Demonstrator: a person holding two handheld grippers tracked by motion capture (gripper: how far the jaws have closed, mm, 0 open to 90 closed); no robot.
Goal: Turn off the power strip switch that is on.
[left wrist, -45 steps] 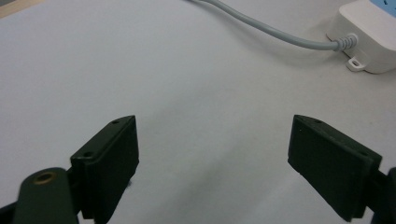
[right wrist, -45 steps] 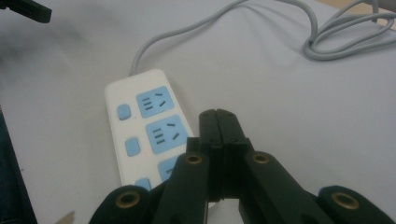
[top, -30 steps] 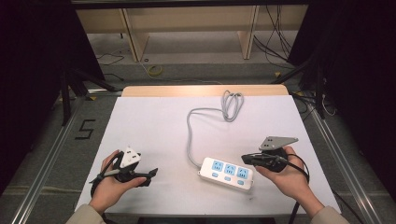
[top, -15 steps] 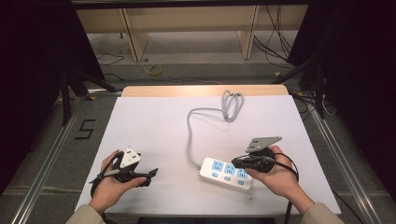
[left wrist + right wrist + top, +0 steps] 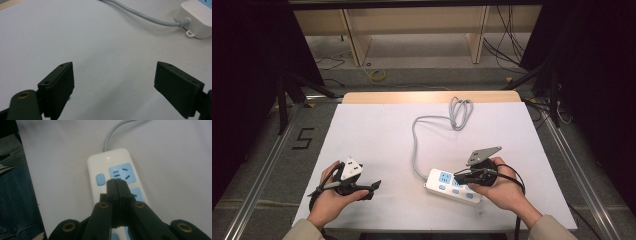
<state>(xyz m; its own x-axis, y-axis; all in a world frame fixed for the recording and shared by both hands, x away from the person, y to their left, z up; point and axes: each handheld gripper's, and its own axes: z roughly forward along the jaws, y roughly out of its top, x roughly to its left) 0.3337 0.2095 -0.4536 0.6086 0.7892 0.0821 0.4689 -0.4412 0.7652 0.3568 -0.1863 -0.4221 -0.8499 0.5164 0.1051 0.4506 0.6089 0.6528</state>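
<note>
High view: right gripper shifted left since a second ago, jaws closed and empty over power strip, probably lining up its switch; left gripper wide open, idle

High view: fixed above the person's edge of the table, facing forward and down, far from the power strip. Left gripper view: low over the table, looking along its jaws; the power strip is near, at upper right. Right gripper view: close above the power strip, looking down its length. All three share the strip's cord end.
</note>
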